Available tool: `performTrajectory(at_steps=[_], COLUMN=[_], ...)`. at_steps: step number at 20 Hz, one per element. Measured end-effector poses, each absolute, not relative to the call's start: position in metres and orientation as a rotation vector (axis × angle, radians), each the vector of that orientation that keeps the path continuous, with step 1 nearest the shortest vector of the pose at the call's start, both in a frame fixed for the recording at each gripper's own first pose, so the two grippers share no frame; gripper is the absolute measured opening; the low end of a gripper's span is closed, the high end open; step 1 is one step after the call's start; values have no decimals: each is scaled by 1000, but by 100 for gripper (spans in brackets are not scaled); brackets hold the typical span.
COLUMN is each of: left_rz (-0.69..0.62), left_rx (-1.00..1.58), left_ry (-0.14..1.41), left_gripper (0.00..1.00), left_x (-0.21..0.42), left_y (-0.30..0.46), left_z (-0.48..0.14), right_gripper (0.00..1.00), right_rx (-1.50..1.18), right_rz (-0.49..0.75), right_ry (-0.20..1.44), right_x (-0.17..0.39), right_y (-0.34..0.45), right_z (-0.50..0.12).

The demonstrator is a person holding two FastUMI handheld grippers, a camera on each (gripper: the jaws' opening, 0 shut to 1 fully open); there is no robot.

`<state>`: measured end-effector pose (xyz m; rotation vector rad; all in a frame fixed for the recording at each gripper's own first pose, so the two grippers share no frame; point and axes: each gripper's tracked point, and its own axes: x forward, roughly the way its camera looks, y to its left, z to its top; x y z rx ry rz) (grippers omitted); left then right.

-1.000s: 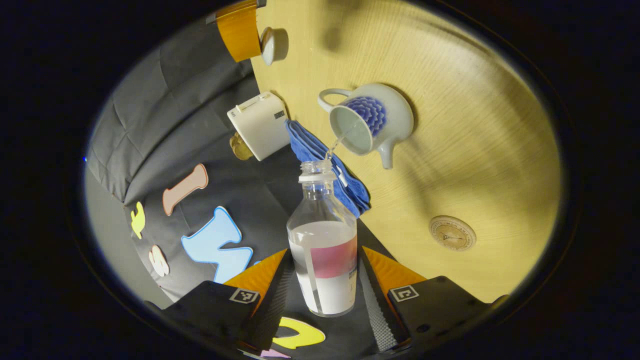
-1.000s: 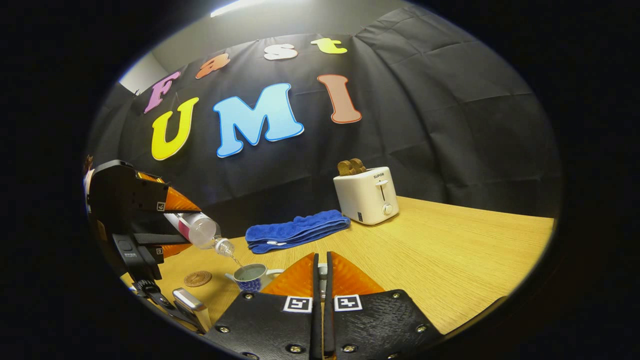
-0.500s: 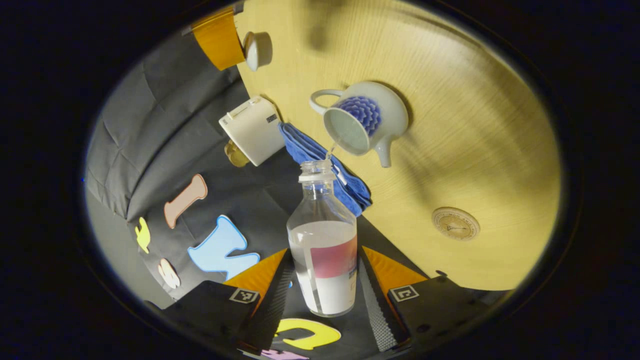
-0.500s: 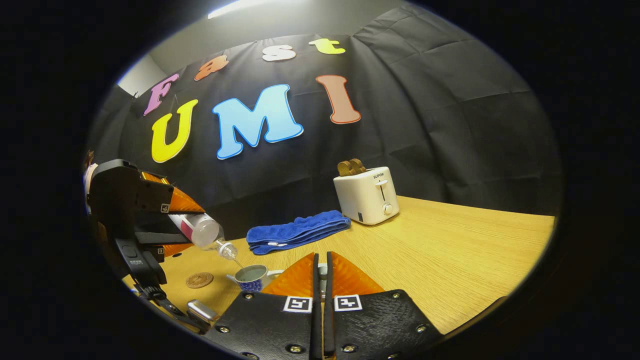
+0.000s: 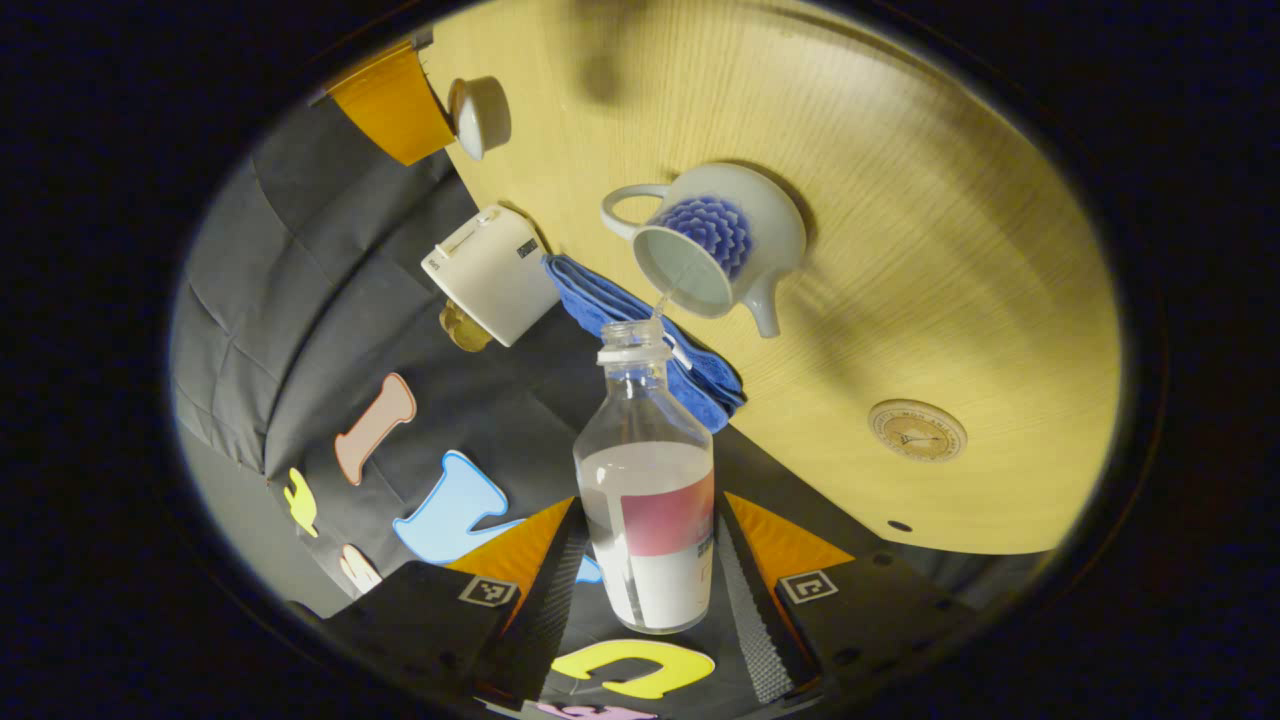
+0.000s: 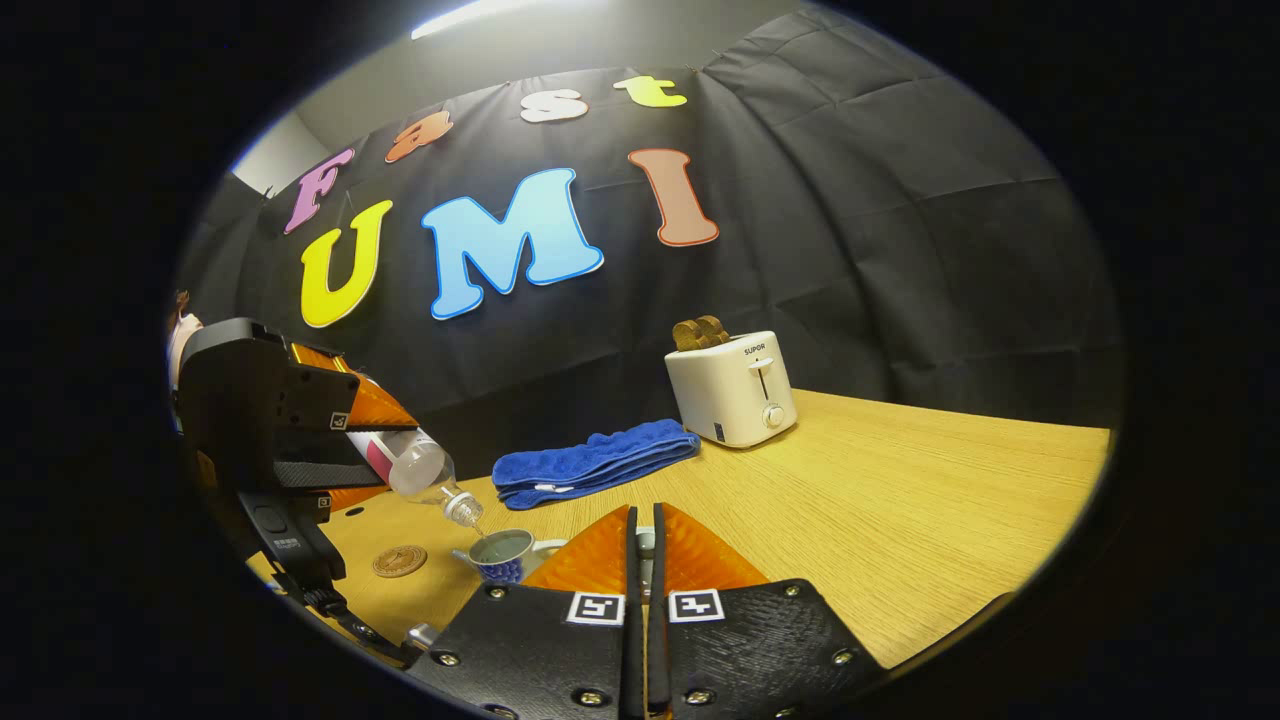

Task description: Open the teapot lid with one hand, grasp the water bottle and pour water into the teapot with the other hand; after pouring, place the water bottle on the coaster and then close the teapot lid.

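**Pouring into the open teapot**

Our left hand-held gripper (image 5: pixel 648 590) clamped the bottle (image 5: pixel 647 500), tipped so a thin stream fell into the teapot (image 5: pixel 715 250) on the table (image 5: pixel 950 250). We judged a steady tilt best, mouth over the opening. The right hand-held gripper (image 6: pixel 643 540) pinched the lid (image 5: pixel 478 115). Beyond lay the coaster (image 5: pixel 917 430).

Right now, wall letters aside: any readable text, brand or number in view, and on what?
"SUPOR": printed on the front of the toaster.
Print on the water bottle label: too blurred to read.
Engraving on the coaster: too small to read.
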<state>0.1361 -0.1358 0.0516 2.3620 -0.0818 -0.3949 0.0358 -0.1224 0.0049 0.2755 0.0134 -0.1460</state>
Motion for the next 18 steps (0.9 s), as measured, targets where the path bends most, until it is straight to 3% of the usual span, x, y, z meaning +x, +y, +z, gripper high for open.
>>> performTrajectory(at_steps=[5, 11, 18], left_rz=[-469, -519, -483], left_rx=[2227, 1926, 1532], left_ry=[-29, -86, -59], left_gripper=[87, 87, 87], left_x=[138, 139, 139], left_y=[-129, -133, -109], left_z=[41, 31, 28], right_gripper=[2, 2, 2], right_rx=[273, 262, 244], right_rz=[-148, -170, -200], right_ry=[25, 33, 45], right_x=[37, 37, 38], right_y=[-122, -127, -132], right_z=[2, -1, -5])
